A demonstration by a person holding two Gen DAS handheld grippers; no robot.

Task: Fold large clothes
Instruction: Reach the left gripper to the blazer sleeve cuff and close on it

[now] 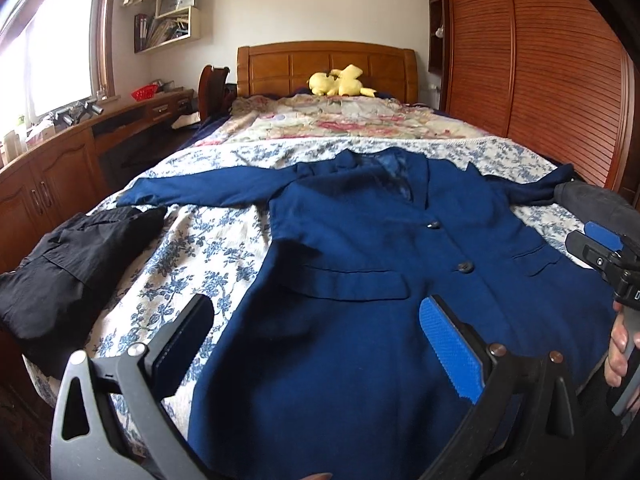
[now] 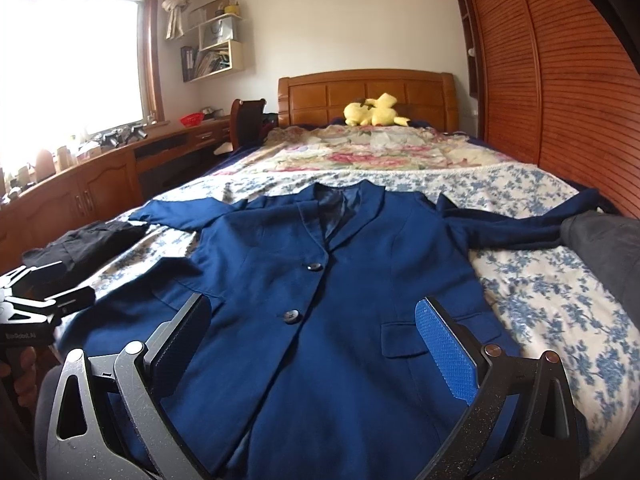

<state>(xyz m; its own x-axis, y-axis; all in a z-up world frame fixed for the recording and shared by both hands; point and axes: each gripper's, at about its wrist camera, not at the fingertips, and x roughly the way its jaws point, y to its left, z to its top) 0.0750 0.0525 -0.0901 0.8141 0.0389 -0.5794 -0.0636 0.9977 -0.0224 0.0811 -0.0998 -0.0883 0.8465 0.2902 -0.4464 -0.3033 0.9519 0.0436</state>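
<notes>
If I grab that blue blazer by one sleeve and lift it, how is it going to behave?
The blue blazer lies flat on the bedspread with sleeves spread, so it would probably drape and trail. Its lapels and pocket flaps hold crisp edges, suggesting a firmer front. It looks fairly heavy; the rest may drag. Both grippers, left gripper and right gripper, are open.

The jacket [image 1: 360, 280] runs off the bottom edge in both wrist views, so its hem cannot be seen. Its right sleeve end is hidden behind a grey bundle [image 2: 608, 248], itself cut by the right edge. In the left wrist view the right gripper [image 1: 600, 248] is cut off at the picture's edge; only one blue pad [image 1: 604, 236] shows, so its jaw gap cannot be told. The hand [image 1: 618, 352] holding it is partly out of frame. The black garment [image 1: 68, 264] is cropped at the left edge. Items on the shelf [image 2: 216, 52] and desk [image 2: 100, 176] are too small and washed out by window [image 2: 80, 64] glare to identify.
</notes>
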